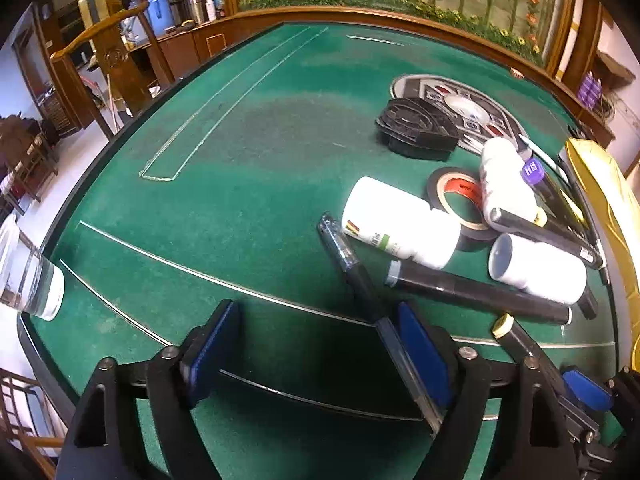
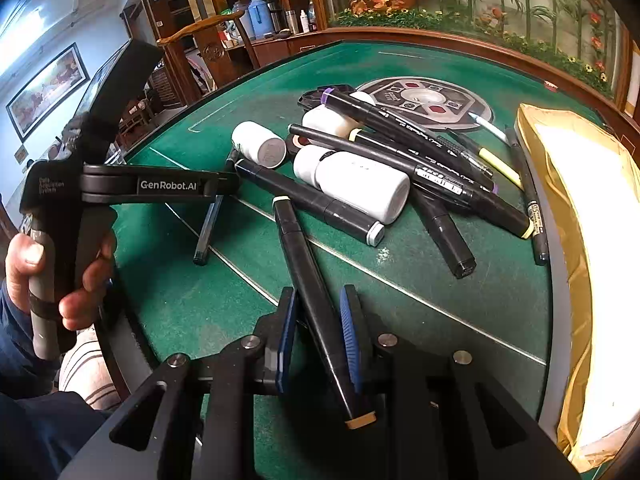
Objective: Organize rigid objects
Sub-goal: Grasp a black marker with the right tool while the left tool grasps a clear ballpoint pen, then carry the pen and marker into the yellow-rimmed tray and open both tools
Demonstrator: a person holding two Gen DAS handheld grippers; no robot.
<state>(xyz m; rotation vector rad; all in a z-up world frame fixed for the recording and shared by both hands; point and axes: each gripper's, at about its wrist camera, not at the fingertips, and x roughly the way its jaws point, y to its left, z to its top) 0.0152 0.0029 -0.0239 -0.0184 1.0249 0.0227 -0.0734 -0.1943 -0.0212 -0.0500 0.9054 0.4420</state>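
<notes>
I am seeing sorting barely begun: markers and bottles (image 2: 356, 184) lying heaped at 1 o'clock on the table (image 2: 192, 304). My right claw (image 2: 318, 340) is straddling a black marker (image 2: 316, 312), jaws slightly apart; my left claw (image 1: 316, 344) is gaping wide, a clear pen (image 1: 360, 276) resting against its right finger.

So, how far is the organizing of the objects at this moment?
Little looks done: markers, white bottles, a tape roll and pens lie in a mixed pile on the green table. In hand: the right gripper has a black marker between its fingers, though whether it grips is unclear. The left gripper is open, a clear pen beside its right finger. Nearly all the pile is left.
</notes>
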